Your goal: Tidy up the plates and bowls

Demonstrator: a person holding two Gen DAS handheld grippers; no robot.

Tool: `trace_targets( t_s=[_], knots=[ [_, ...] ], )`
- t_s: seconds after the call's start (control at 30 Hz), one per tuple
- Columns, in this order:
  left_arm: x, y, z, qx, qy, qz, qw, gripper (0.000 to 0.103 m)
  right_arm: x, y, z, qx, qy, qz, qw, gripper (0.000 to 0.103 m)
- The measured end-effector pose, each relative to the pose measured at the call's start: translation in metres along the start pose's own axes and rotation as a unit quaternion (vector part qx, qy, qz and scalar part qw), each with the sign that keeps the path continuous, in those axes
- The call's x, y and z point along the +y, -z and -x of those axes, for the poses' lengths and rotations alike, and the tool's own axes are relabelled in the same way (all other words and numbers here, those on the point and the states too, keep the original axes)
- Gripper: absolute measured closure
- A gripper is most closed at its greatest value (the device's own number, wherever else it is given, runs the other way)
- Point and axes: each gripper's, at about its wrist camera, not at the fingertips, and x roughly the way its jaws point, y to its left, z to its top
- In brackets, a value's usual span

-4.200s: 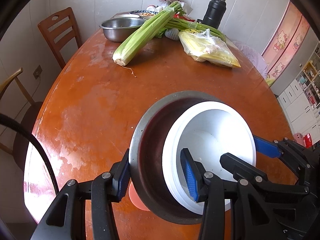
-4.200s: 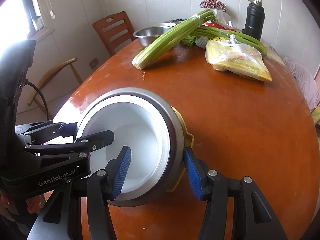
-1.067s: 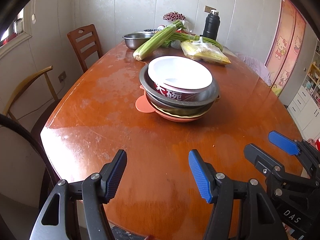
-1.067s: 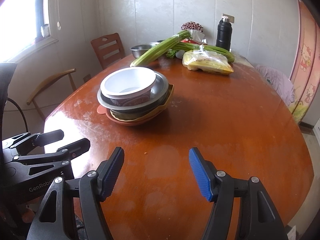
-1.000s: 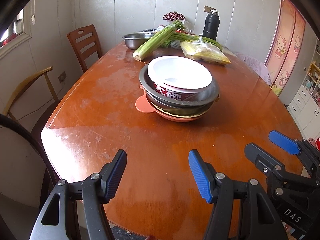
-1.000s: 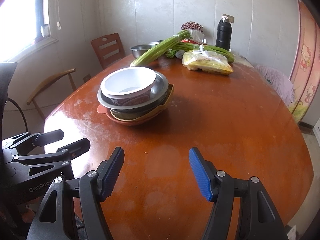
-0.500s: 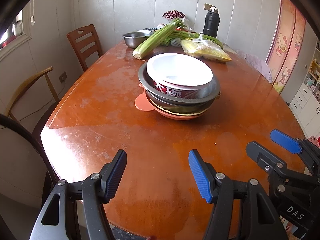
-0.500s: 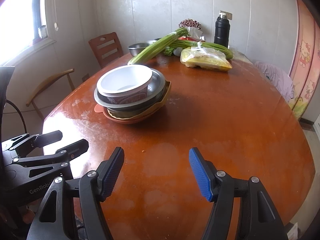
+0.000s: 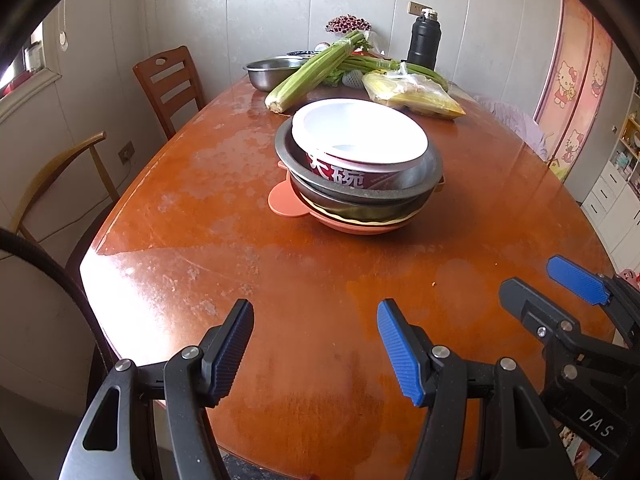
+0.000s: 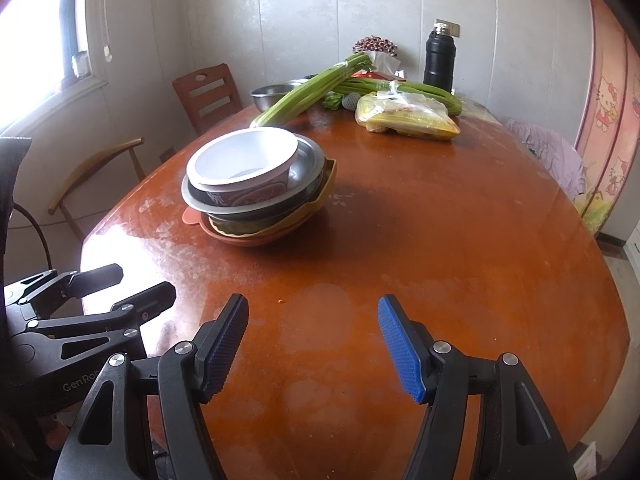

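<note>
Orange-brown and glossy, the worktop [image 9: 248, 240] carries your stack of bowls [image 9: 358, 172] near its middle, well ahead of both tools. The lower dishes are mostly hidden: you see only a yellow rim and an orange plate [image 9: 286, 202] edge. On top a white paper bowl [image 10: 244, 166] sits upright, mouth up, tilted slightly, inside a steel bowl [image 10: 308, 176]. Your left hand-held gripper [image 9: 314, 350] and right hand-held gripper [image 10: 312, 346] both hang released, with nothing between their blue pads.

"DAS" on right hand-held gripper [image 9: 576, 284], "碗" on bowl [image 9: 352, 168]
</note>
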Motion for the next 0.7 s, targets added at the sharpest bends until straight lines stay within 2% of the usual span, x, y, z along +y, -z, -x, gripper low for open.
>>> trace_targets(
  t_s=[0.33,0.57,0.7],
  knots=[
    [-0.002,-0.001,0.0,0.0,-0.005,-0.002,1.0,0.039,-0.003,0.001,0.002,-0.001,0.0,-0.004,1.0,0.034],
    [0.008,-0.002,-0.004,-0.001,0.008,0.005,1.0,0.039,-0.005,0.001,0.0,0.003,-0.001,-0.007,1.0,0.034],
    [0.039,-0.019,-0.003,-0.008,-0.032,0.009,0.9994,0.035,-0.022,-0.003,0.001,0.003,0.005,-0.017,1.0,0.034]
  ],
)
